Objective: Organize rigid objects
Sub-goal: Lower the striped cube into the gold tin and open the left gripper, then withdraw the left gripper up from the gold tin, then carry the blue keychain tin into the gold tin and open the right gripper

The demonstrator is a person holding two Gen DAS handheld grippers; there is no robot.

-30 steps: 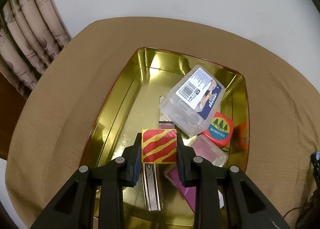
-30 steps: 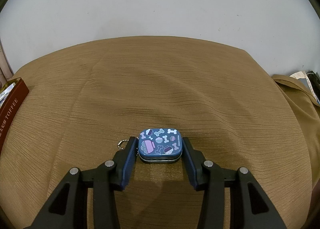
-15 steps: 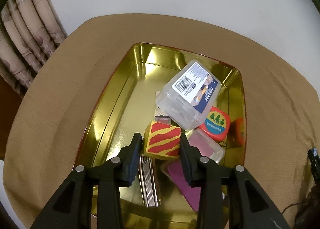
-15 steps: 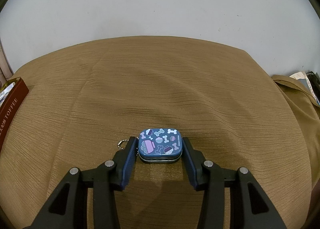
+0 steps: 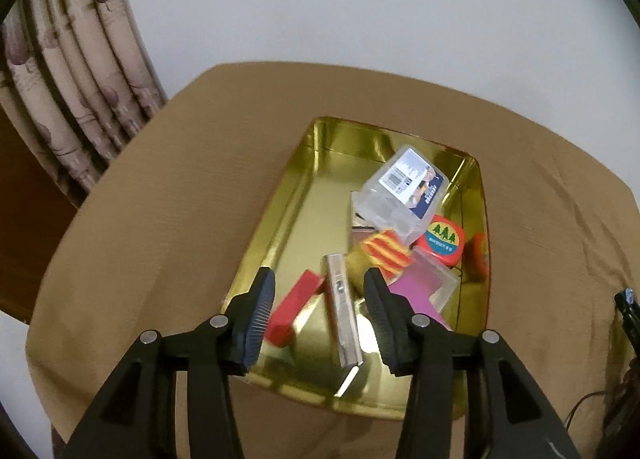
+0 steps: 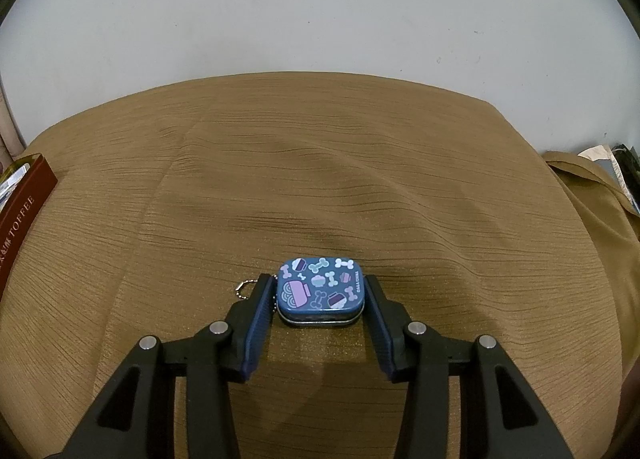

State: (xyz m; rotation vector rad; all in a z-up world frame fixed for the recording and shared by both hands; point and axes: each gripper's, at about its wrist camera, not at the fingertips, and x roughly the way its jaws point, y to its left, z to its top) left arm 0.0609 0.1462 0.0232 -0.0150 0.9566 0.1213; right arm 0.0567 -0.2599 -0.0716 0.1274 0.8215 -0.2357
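- The left tool [image 5: 318, 299] hangs over the near end of the gold tray [image 5: 304, 163]; its jaws have just been opening and grasp nothing.
- The striped block [image 5: 386, 253] lies in the tray beyond the left tool, free of both jaws, leaning against the clear box [image 5: 404, 193].
- A metal bar [image 5: 342, 311] lies in the tray under the gap between the left jaws, and a red box [image 5: 294, 309] is beside the bar.
- The right tool [image 6: 320, 297] rests on the table [image 6: 320, 163], its jaws on either side of the blue tin [image 6: 320, 291]; I cannot tell whether they press it.
- The tin sits on the cloth, its chain [image 6: 245, 287] beside the left jaw.
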